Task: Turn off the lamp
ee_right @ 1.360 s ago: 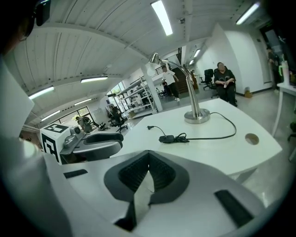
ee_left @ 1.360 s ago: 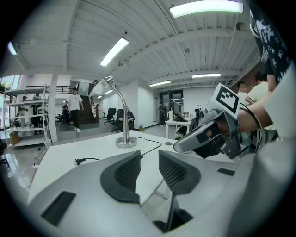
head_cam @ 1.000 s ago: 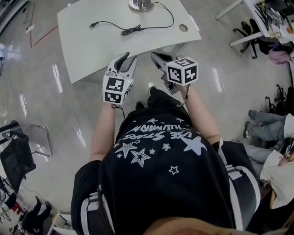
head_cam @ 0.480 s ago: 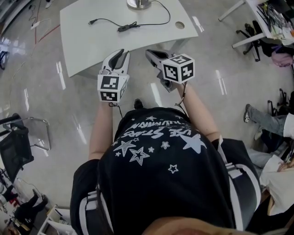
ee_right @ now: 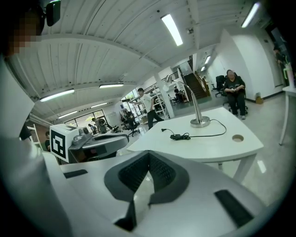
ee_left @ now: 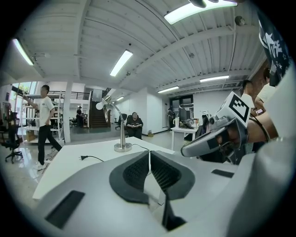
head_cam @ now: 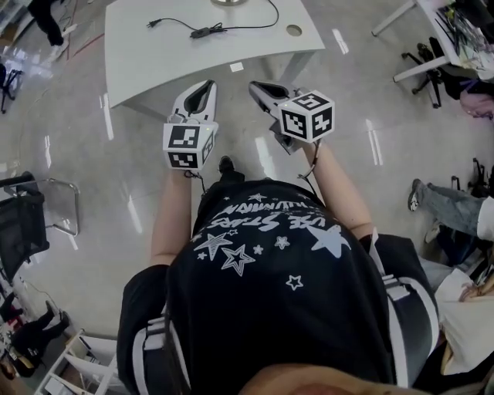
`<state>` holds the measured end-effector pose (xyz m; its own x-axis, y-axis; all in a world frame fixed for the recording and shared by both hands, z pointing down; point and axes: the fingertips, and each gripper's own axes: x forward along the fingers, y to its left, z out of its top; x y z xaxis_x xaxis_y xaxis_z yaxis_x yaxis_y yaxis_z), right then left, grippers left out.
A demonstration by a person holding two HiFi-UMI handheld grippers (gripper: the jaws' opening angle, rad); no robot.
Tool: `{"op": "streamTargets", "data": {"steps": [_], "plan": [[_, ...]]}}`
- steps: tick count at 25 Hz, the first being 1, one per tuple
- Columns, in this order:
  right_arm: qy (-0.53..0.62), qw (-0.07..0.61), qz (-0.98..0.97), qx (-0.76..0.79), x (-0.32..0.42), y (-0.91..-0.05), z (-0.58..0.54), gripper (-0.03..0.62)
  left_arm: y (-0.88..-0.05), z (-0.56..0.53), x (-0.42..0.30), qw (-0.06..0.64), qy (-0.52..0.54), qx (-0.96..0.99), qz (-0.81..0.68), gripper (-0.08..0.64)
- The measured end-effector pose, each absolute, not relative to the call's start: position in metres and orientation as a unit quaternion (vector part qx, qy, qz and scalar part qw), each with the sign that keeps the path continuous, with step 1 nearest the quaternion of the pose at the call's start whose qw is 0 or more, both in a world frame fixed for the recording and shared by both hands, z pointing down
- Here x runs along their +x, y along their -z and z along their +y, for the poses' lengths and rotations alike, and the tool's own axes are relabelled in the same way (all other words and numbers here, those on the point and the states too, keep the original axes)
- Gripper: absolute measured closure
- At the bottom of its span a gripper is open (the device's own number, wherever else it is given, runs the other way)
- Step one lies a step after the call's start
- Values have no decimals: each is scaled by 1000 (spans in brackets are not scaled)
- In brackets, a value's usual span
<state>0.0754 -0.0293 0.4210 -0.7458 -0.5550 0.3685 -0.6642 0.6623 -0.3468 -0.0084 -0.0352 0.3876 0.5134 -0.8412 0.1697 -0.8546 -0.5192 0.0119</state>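
Observation:
The lamp stands at the table's far edge; only its round base (head_cam: 231, 3) shows in the head view. In the gripper views its chrome stem (ee_left: 121, 132) (ee_right: 198, 111) rises from the base. Its black cord with the inline switch (head_cam: 202, 32) (ee_right: 178, 136) lies on the white table (head_cam: 154, 69), and the plug (head_cam: 152, 21) (ee_left: 83, 158) lies loose. Both grippers hang in the air short of the table's near edge. My left gripper (head_cam: 202, 85) (ee_left: 149, 155) is closing, its jaws nearly together with nothing between them. My right gripper (head_cam: 259, 86) (ee_right: 148, 156) is shut and empty.
A cable hole (head_cam: 293, 30) sits in the table's right corner. A metal chair (head_cam: 46, 220) stands at the left, more desks (head_cam: 432, 46) and a seated person's legs (head_cam: 448, 204) at the right. Beyond the table a person (ee_left: 44, 122) walks and another (ee_left: 134, 125) sits.
The table has slid toward the top of the head view as both grippers drew back from it and rose. The left gripper's jaws have gone from wide open to nearly closed.

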Motion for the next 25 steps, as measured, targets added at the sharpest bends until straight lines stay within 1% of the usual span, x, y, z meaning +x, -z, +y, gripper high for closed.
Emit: {"op": "streamTargets", "data": {"steps": [7,14,25], "plan": [[-215,138,-912,321,107,-431,16,588,-382,9,23,45,-64,866,-494,545],[-211,120,-918,314,129,-424,28,588,-377,28,38,46,-60,853,-516,549],[-210,114,-924,297,143,-426,31,588,-375,32,49,42,-57,842,-534,549]]}}
